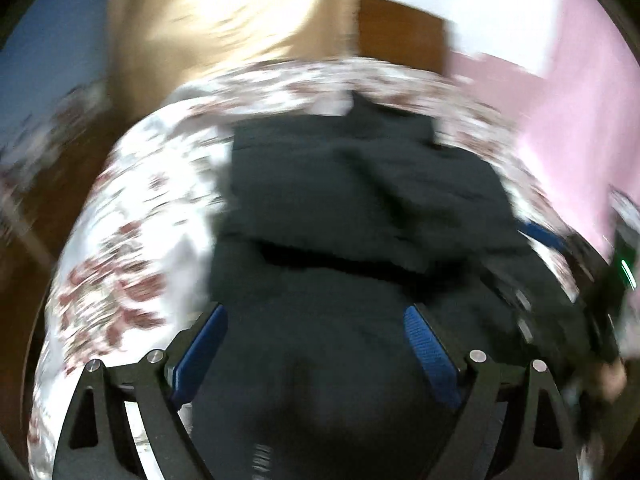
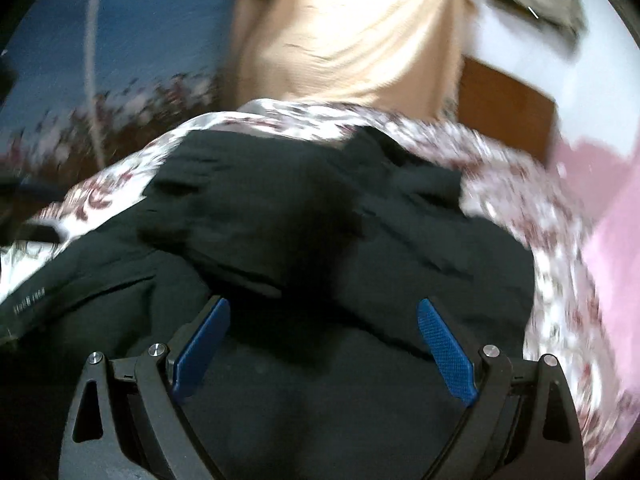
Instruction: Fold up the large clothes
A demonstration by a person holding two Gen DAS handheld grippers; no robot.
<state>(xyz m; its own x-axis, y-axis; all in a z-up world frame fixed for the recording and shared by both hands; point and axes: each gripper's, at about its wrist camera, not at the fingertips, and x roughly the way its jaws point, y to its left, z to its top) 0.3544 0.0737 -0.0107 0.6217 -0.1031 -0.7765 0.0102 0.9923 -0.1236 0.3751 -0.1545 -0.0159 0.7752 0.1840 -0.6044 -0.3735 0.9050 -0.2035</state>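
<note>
Both grippers free above a half-folded black garment on the floral sheet.

The garment [image 1: 344,184] lies bunched in the middle of the sheet [image 1: 132,216], one layer already lapped over another, with a loose flap and wrinkles near the far edge. The left gripper [image 1: 316,344] has its jaws wide apart with only cloth beneath them, nothing pinched; the right gripper [image 2: 324,344] likewise stands open over the dark fabric. Both views are blurred. To do the next fold well, I judge each gripper should pinch a single near corner or edge, taking both layers evenly, lift together at matched height, and lay the cloth over flat, smoothing that stray flap.
</note>
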